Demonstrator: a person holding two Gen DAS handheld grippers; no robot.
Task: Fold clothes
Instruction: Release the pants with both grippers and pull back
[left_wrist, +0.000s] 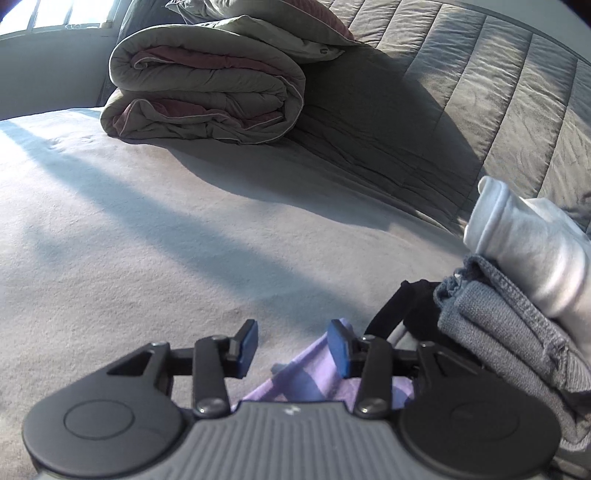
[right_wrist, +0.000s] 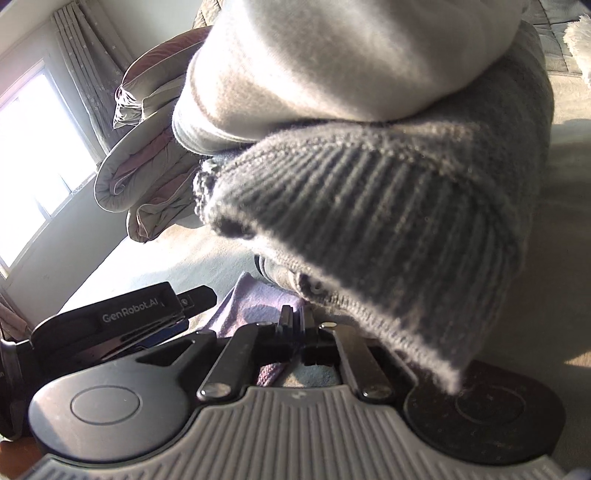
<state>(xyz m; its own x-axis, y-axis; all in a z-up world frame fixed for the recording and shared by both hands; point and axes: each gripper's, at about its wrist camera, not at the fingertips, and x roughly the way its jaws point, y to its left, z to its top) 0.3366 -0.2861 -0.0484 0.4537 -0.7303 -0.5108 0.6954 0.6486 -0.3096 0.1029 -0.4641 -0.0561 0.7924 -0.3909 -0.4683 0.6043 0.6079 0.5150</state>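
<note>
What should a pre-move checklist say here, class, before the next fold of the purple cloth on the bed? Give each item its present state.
1. Left gripper released: ok, pads apart, nothing pinched.
2. Right gripper released: cannot tell, jaws nearly together, contact hidden.
3. Purple cloth flat: not ok, it looks rumpled beneath the left gripper.
4. Stack undisturbed: ok, white garment rests on grey knit.
5. Free bed surface to the left: ok.
6. Grey knit clear of the right gripper: not ok, it overhangs it.
</note>
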